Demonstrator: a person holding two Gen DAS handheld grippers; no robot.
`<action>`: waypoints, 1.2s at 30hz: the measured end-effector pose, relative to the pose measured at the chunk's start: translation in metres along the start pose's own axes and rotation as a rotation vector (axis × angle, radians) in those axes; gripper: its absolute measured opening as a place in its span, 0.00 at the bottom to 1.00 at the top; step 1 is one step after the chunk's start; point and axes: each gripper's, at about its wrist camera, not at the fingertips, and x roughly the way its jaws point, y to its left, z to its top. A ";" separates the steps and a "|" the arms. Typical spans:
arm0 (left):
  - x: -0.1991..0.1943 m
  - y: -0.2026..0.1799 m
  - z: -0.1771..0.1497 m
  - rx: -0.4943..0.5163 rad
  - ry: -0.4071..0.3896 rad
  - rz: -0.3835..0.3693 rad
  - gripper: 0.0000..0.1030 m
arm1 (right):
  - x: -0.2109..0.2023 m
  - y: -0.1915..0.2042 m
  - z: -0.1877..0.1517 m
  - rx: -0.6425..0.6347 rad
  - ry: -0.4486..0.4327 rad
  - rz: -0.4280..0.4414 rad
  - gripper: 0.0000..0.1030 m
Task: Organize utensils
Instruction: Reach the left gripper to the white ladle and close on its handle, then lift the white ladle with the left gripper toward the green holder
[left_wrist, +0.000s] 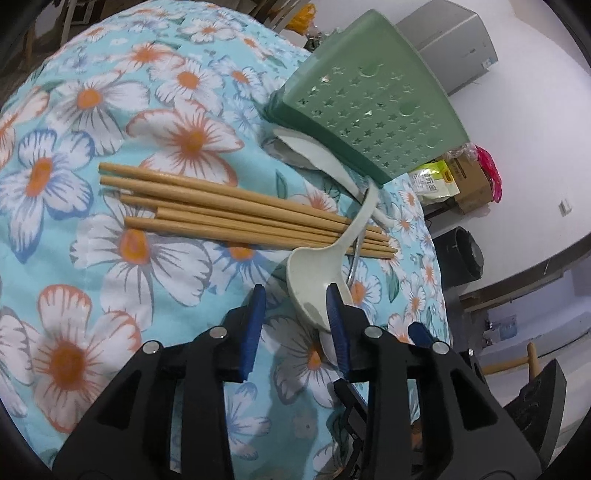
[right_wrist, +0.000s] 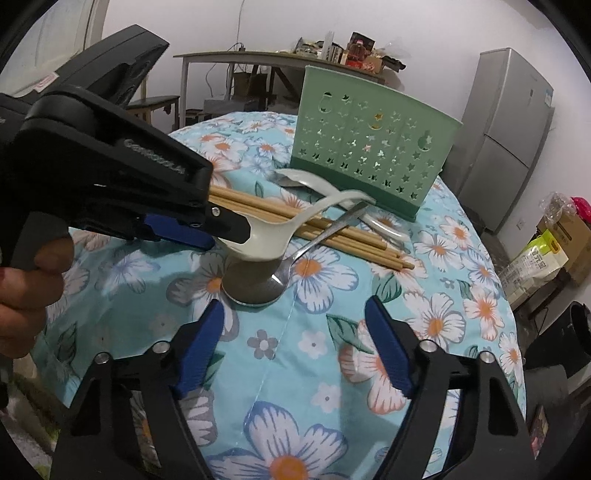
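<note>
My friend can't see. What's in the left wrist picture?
The left gripper reaches over a cream plastic spoon on a blue flowered tablecloth. Wooden chopsticks lie beyond it, and a green utensil holder stands behind.

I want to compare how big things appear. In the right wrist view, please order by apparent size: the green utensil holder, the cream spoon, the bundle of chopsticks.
1. Green utensil holder, clearly largest.
2. Bundle of chopsticks and cream spoon: similar length; the spoon is lifted nearer the camera and the chopsticks are partly hidden, so I leave them unranked.
</note>
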 end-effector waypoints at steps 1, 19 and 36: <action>0.000 0.000 0.000 0.001 -0.006 0.006 0.22 | 0.000 0.000 -0.001 -0.002 0.002 0.001 0.69; -0.078 -0.006 0.011 0.056 -0.207 0.018 0.03 | 0.014 0.042 0.006 -0.217 -0.008 -0.056 0.31; -0.128 -0.013 0.008 0.106 -0.346 0.112 0.03 | 0.029 0.069 0.019 -0.294 -0.022 -0.161 0.10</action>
